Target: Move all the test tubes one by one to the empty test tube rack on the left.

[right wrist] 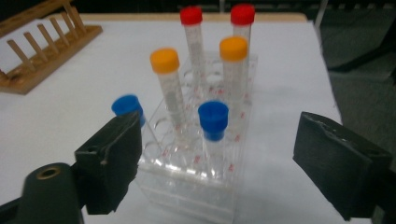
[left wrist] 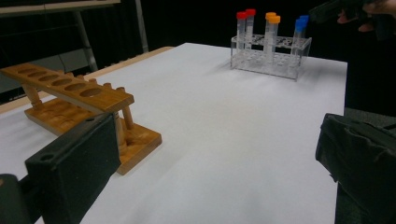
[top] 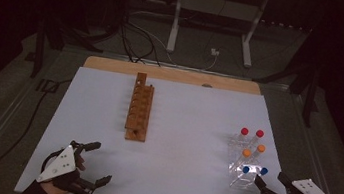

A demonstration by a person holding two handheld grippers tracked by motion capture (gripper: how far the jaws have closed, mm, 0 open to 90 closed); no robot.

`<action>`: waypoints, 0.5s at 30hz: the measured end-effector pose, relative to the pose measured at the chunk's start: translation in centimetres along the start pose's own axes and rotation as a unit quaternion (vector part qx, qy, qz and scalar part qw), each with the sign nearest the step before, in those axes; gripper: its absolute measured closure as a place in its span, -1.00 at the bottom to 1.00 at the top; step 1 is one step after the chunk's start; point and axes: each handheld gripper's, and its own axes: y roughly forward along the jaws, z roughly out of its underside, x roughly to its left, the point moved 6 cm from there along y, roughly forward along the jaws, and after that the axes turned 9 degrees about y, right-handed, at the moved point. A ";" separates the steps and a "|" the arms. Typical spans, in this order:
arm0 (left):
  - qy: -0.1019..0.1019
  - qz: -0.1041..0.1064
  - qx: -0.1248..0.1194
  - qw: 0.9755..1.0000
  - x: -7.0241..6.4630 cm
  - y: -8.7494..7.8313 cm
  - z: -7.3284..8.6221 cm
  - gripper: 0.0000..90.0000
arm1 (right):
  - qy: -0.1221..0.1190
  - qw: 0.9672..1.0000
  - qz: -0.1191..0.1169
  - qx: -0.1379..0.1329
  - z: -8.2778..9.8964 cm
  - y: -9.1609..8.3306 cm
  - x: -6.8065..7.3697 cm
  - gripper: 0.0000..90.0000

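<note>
A wooden rack [top: 140,107] lay near the middle of the desk [top: 179,178], its long axis running from the near edge toward the far one, well apart from my work. By the right edge stood the clear rack [right wrist: 196,186], holding six upright capped tubes in pairs: red farthest, orange between, blue nearest. My right gripper [right wrist: 217,163] hung at the near right corner, jaws wide apart around the blue-capped tube [right wrist: 213,126], pads not touching it. My left gripper [top: 93,165] waited at the near left corner, jaws spread and empty.
</note>
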 end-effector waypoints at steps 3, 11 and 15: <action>-0.001 0.000 0.000 1.000 0.0 0.0 0.0 -0.99 | -0.001 1.000 0.009 0.014 0.2 0.2 0.0 -0.53; -0.001 0.000 0.000 1.000 0.0 0.0 0.0 -0.99 | 0.007 0.997 0.041 0.064 0.8 0.8 -0.1 -0.03; -0.002 -0.001 0.001 1.000 0.1 0.1 0.1 -0.99 | 0.008 0.996 0.045 0.080 0.8 1.0 0.0 0.17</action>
